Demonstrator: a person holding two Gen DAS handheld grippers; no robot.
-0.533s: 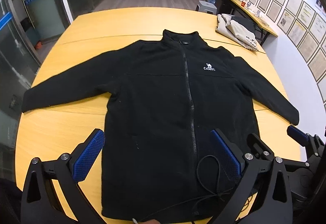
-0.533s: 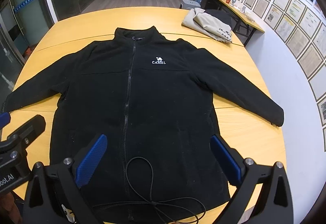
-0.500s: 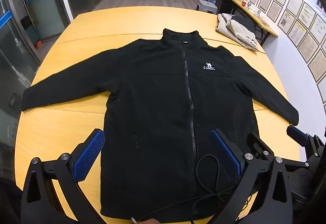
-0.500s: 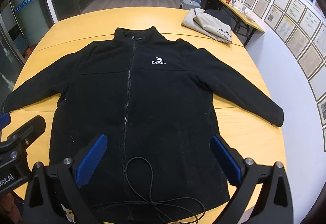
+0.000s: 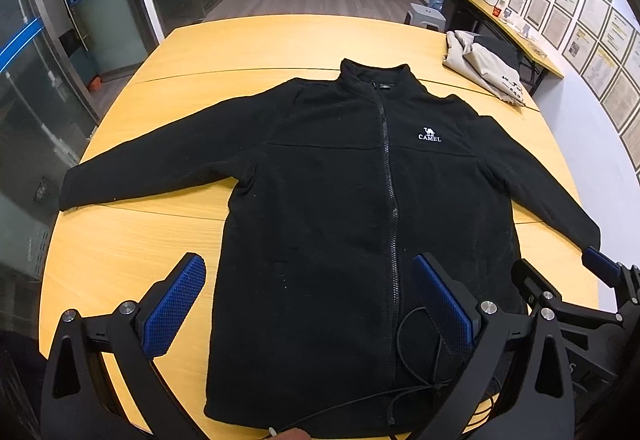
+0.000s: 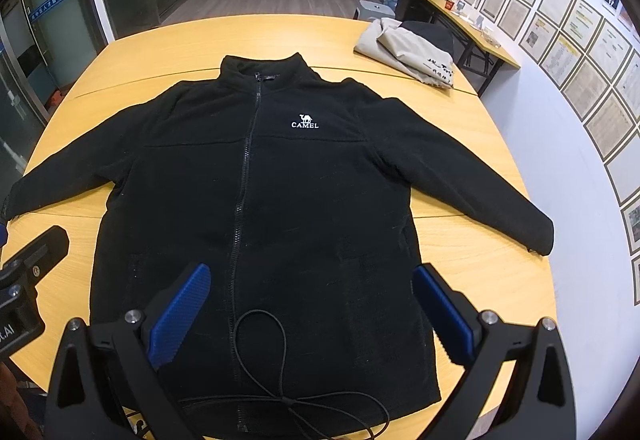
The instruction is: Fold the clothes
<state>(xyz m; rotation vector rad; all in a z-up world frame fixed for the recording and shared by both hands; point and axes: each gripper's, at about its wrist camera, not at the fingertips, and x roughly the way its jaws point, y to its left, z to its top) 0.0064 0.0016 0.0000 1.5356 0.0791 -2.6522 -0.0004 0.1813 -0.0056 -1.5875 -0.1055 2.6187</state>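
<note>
A black zip-up fleece jacket [image 5: 352, 200] with a white CAMEL logo lies flat and face up on the yellow wooden table [image 5: 280, 40], sleeves spread to both sides. It also shows in the right wrist view [image 6: 280, 192]. My left gripper [image 5: 308, 300] is open and empty, above the jacket's hem on the left half. My right gripper [image 6: 312, 304] is open and empty, above the hem on the right half; it also shows at the right edge of the left wrist view [image 5: 568, 280]. A thin black cable [image 6: 276, 380] lies looped on the hem.
A folded beige garment [image 6: 408, 52] lies at the table's far right corner. A white wall with framed papers [image 6: 580, 60] runs along the right. A side desk [image 6: 460, 20] and glass doors [image 5: 80, 20] stand beyond the table.
</note>
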